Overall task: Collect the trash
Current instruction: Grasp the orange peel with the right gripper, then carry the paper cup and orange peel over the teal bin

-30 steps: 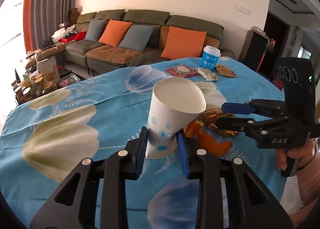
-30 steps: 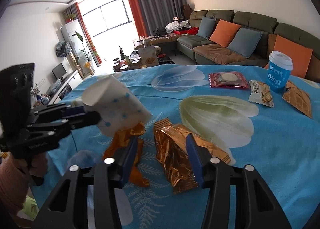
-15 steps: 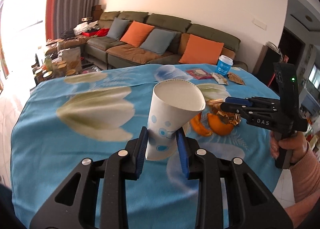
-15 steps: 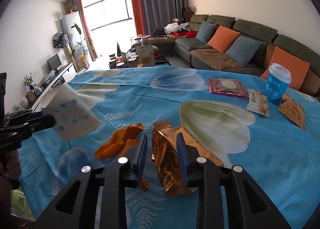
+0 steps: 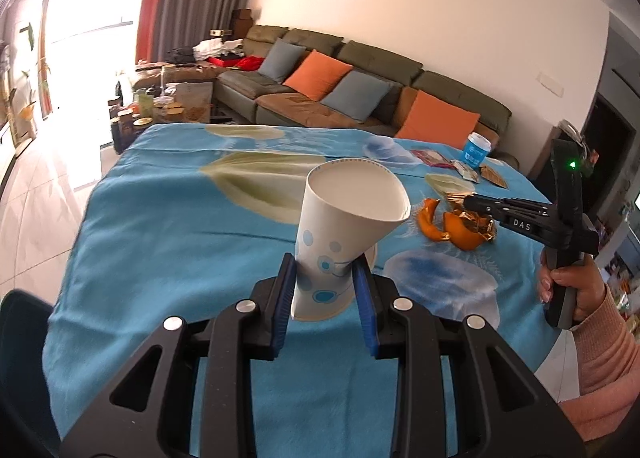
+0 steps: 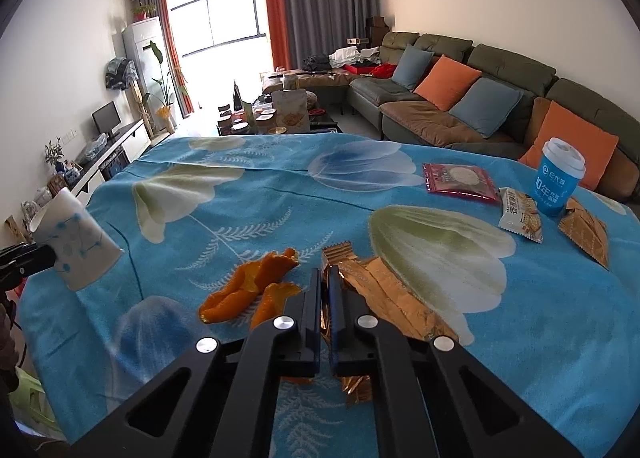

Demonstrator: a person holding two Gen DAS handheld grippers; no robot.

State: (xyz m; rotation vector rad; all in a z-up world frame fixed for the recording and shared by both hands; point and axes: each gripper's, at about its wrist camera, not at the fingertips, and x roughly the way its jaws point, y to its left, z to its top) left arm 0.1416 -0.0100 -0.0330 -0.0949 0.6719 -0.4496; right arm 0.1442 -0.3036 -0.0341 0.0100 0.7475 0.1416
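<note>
Crushed white paper cup [image 5: 340, 234] with blue dots, tilted; gold foil wrapper [image 6: 384, 290] at 3 o'clock of orange peel [image 6: 248, 286], maybe touching.

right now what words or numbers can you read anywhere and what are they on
"DAS": white letters on the side of the right claw, seen from the left wrist camera.
"10": large white number on the blue cup; the characters beside and under it are too small to read.
White snack packet: print too blurred to read.
Red packet: print too small to read.
Paper cup in the left claw: only blue dots, no text.
</note>
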